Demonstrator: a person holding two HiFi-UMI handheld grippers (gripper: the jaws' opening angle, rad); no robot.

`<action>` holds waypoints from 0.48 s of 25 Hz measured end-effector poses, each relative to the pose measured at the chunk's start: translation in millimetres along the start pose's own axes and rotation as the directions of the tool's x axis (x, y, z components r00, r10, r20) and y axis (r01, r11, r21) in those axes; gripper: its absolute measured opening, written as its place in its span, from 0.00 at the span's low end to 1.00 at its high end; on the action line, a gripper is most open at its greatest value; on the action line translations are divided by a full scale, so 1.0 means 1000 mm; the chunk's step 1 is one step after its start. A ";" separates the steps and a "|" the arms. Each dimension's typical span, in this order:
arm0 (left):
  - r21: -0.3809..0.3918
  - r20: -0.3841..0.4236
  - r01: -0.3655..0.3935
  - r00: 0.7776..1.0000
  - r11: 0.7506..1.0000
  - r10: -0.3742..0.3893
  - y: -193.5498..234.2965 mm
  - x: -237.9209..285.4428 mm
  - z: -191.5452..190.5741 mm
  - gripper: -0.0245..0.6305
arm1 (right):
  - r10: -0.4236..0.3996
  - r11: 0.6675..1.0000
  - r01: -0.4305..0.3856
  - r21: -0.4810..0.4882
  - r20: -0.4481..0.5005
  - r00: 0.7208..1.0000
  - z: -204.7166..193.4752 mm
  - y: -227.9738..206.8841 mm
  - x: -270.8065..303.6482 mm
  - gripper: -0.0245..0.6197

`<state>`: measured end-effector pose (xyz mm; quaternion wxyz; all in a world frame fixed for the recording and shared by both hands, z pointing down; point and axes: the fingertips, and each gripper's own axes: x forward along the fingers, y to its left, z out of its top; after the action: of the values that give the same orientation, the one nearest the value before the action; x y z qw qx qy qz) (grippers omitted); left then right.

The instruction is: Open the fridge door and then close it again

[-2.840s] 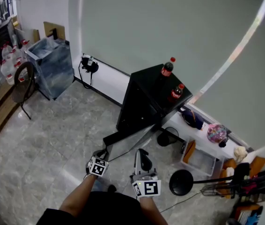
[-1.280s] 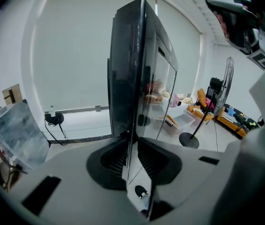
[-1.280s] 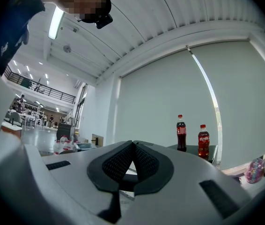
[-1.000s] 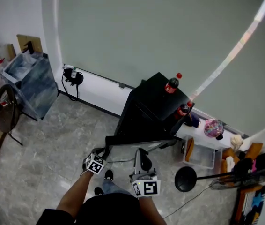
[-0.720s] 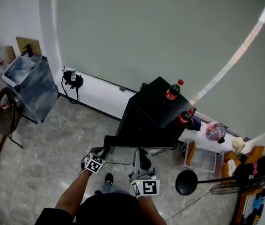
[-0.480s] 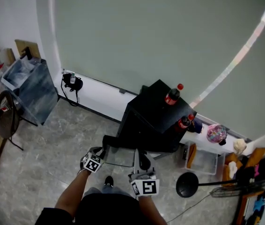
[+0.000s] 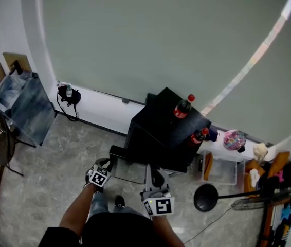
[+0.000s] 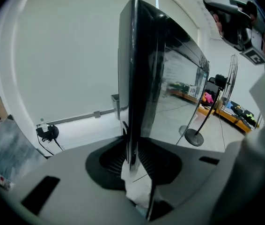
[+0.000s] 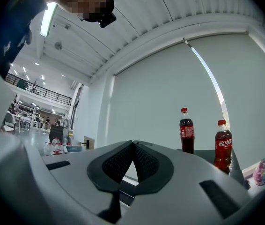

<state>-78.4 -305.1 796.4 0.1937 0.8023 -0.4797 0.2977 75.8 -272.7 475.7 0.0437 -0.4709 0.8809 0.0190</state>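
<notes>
A small black fridge [image 7: 158, 130] stands against the wall with two cola bottles [image 7: 182, 107] on top. Its glass door [image 7: 130, 170] has a black frame and stands a little open, close to the fridge front. My left gripper [image 7: 108, 164] is shut on the door's free edge. In the left gripper view that edge [image 8: 133, 74] rises straight up out of the left gripper [image 8: 130, 159]. My right gripper [image 7: 149, 173] hangs beside the door, shut and holding nothing. In the right gripper view the right gripper [image 9: 133, 148] points level toward the bottles [image 9: 186, 136].
A standing fan's round base [image 7: 206, 197] is on the floor right of the fridge, next to a white crate [image 7: 220, 172] and a pink ball [image 7: 233, 139]. At the far left stand a chair [image 7: 0, 144] and a glass-sided cabinet [image 7: 21, 109].
The door has swung from wide open back toward the fridge front. My left gripper has travelled with its edge, and the right gripper has moved along beside it.
</notes>
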 end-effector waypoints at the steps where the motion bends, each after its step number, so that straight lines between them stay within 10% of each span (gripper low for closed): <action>1: 0.008 0.001 0.011 1.000 1.000 -0.011 0.003 0.005 0.003 0.15 | -0.016 1.000 0.016 0.002 0.001 1.000 -0.001 -0.002 0.004 0.05; 12: 0.127 -0.016 0.160 0.987 0.979 -0.159 0.022 0.047 0.041 0.15 | -0.212 0.977 0.212 -0.016 0.006 0.977 -0.003 -0.016 0.033 0.05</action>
<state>-69.3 -370.6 797.8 0.1667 0.8480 -0.3932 0.3138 71.2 -309.2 476.0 0.0437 -0.5622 0.8255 0.0225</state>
